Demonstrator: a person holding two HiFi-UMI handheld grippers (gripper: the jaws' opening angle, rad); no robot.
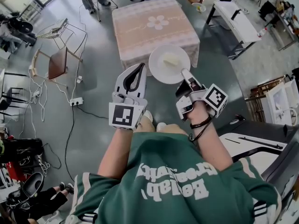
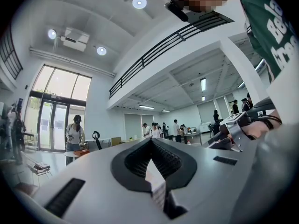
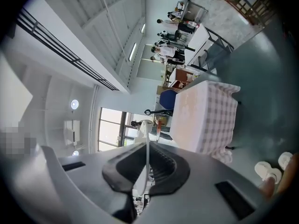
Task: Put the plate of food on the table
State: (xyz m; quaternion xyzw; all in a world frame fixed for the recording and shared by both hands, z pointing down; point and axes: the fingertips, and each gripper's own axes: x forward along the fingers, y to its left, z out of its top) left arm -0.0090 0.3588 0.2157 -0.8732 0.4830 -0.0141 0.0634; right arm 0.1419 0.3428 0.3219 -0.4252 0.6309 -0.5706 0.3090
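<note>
In the head view, a round white plate (image 1: 158, 70) is seen held level above the grey floor (image 1: 93, 106), just short of the near edge of the surface (image 1: 140, 31); it has not yet been set down. It is pinched at its near rim by the right hand-held gripper (image 1: 186, 73). This hold is judged to be chosen so that the smooth, shallow dish lies flat and the pale, soft-looking lump of food (image 1: 170, 59) is not tipped off. The surface is square and is draped in a pink-and-white checked cloth (image 1: 180, 41) with a flower printed at its middle. The left hand-held gripper (image 1: 139, 70) is held beside the plate and apart from it. Its white shells are closed into a loop with the tips together and nothing gripped, presumably so that it stays clear of the dish.

In the left gripper view, the ribbed black pads (image 2: 170, 160) of the left hand-held gripper (image 2: 150, 141) are shown meeting at their tips. A wedge-shaped gap is left lower down, through which only pale background is seen; nothing is clamped.

In the right gripper view, the plate (image 3: 146, 127) is seen edge-on as a thin white line. The jaws of the right hand-held gripper (image 3: 145, 146) are closed on its rim. Beyond, the cloth-draped surface (image 3: 205, 120) is seen ahead and apart, so a forward carry is judged to be needed before lowering.
</note>
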